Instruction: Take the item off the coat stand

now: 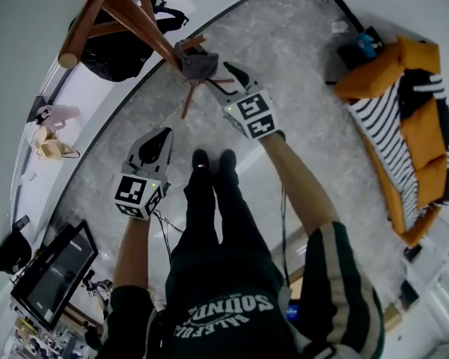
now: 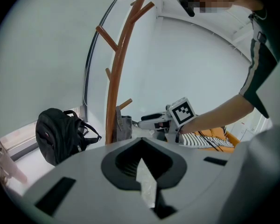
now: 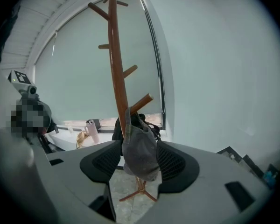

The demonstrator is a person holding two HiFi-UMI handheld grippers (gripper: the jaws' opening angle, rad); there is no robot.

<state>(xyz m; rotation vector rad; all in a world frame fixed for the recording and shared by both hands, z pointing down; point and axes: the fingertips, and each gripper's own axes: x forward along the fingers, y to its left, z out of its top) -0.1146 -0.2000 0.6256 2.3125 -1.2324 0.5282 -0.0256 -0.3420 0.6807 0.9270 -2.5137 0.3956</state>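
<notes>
A grey cap [image 1: 197, 64] [image 2: 124, 127] [image 3: 140, 153] hangs on the lowest peg of the brown wooden coat stand [image 1: 127, 13] [image 2: 119, 78] [image 3: 115, 69]. My right gripper [image 1: 218, 78] [image 3: 140, 166] is at the cap with its jaws spread wide. The cap hangs in the gap between the two black pads, and I see no squeeze on it. In the left gripper view the right gripper [image 2: 141, 122] points at the cap from the right. My left gripper [image 1: 159, 142] [image 2: 141, 155] is held lower and back from the stand, jaws together and holding nothing.
A black backpack [image 1: 116, 51] [image 2: 60, 134] lies on the white ledge behind the stand. A pink bottle [image 1: 56, 114] [image 3: 91, 130] stands further along it. An orange sofa with a striped cushion [image 1: 411, 126] is at the right, and a monitor [image 1: 56, 271] at the lower left.
</notes>
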